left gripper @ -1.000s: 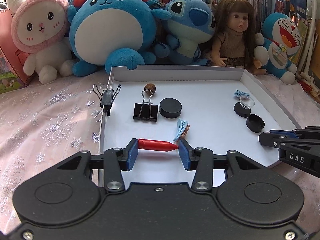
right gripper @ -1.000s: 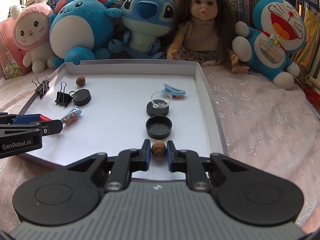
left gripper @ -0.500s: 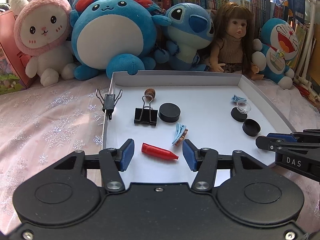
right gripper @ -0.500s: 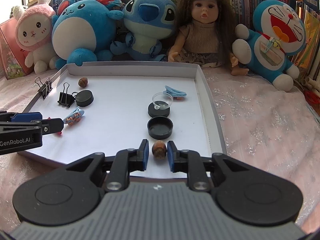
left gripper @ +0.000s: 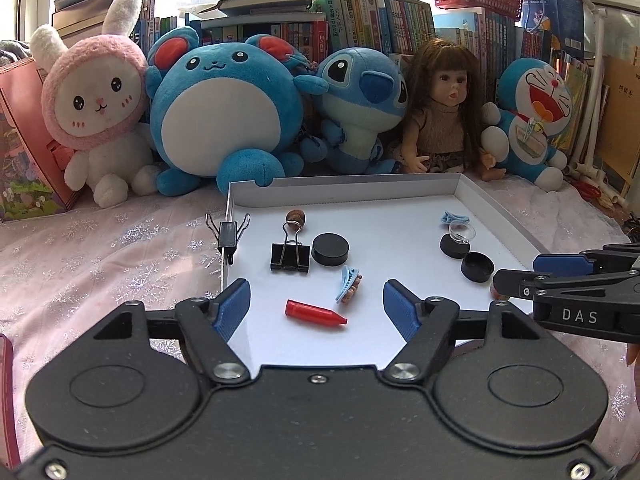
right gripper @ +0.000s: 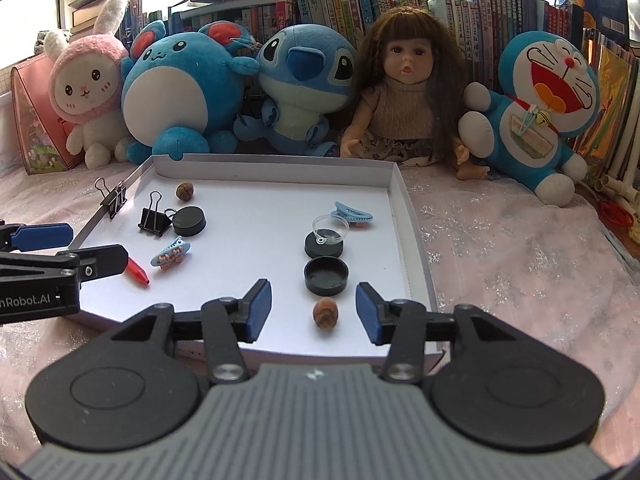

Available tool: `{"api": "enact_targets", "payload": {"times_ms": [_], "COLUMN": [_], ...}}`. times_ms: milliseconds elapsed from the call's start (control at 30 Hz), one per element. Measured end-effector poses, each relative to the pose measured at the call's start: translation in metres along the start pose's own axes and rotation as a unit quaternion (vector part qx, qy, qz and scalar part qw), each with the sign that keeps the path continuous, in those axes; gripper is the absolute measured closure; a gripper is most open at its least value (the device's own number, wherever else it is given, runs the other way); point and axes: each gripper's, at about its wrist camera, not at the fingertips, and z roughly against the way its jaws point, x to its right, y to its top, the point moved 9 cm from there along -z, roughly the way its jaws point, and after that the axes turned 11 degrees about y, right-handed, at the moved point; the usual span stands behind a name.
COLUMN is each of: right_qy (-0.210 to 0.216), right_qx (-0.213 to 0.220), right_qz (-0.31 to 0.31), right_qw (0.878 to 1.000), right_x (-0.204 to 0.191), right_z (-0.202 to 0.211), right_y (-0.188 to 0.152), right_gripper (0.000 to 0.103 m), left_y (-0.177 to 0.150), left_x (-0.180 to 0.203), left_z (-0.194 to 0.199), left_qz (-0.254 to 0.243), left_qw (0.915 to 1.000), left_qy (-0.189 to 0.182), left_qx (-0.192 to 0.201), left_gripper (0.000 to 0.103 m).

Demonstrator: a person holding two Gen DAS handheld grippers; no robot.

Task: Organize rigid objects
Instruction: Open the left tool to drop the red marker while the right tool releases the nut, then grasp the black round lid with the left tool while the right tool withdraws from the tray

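Left tool (left gripper: 316, 306), left wrist view: jaws were opening, blue pads standing well apart, gripping nothing. Red crayon (left gripper: 314, 312) lay loose on the white tray (left gripper: 496, 208) between the pads, touching neither, tip toward 3 o'clock. Blue hair clip (left gripper: 348, 278) lay just at 1 o'clock of the crayon. Black binder clip (left gripper: 290, 256) and black round lid (left gripper: 330, 249) sat side by side further toward 12 o'clock, with a brown nut (left gripper: 296, 215) beyond the clip's handles. A second binder clip (left gripper: 228, 236) was clamped on the tray's wall at 10 o'clock. Right tool (left gripper: 516, 276) entered from 3 o'clock, over the tray's near corner on that side.

Right tool (right gripper: 314, 308), right wrist view: jaws were opening, pads clear of everything. Second brown nut (right gripper: 326, 312) rested on the tray floor between them, touching neither pad. Open black cap (right gripper: 325, 276) lay just at 12 o'clock of that nut; beyond it a black base (right gripper: 324, 245) carried a clear cup (right gripper: 330, 229), tilted. Another blue hair clip (right gripper: 352, 214) lay at 1 o'clock of the cup. Left tool (right gripper: 100, 248) showed at 9 o'clock, the crayon's tip visible past its finger.
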Motion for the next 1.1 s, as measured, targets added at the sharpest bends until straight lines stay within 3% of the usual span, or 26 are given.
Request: {"api": "enact_targets", "payload": {"times_ms": [233, 1100], "right_qy": [0.011, 0.031], "right_qx": [0.017, 0.002], "right_qz": [0.012, 0.046], "right_qw": [1.0, 0.998], "right_x": [-0.013, -0.037], "right_z": [0.017, 0.045], "right_y": [0.0, -0.04], "right_gripper": [0.029, 0.029], "left_y": [-0.001, -0.054], "left_x": [-0.005, -0.03], "left_z": [0.024, 0.063], "left_qz": [0.0, 0.008], "left_qw": [0.9997, 0.9997], "left_qy": [-0.005, -0.009], "left_qx": [0.023, 0.02], "left_gripper": [0.022, 0.022]}}
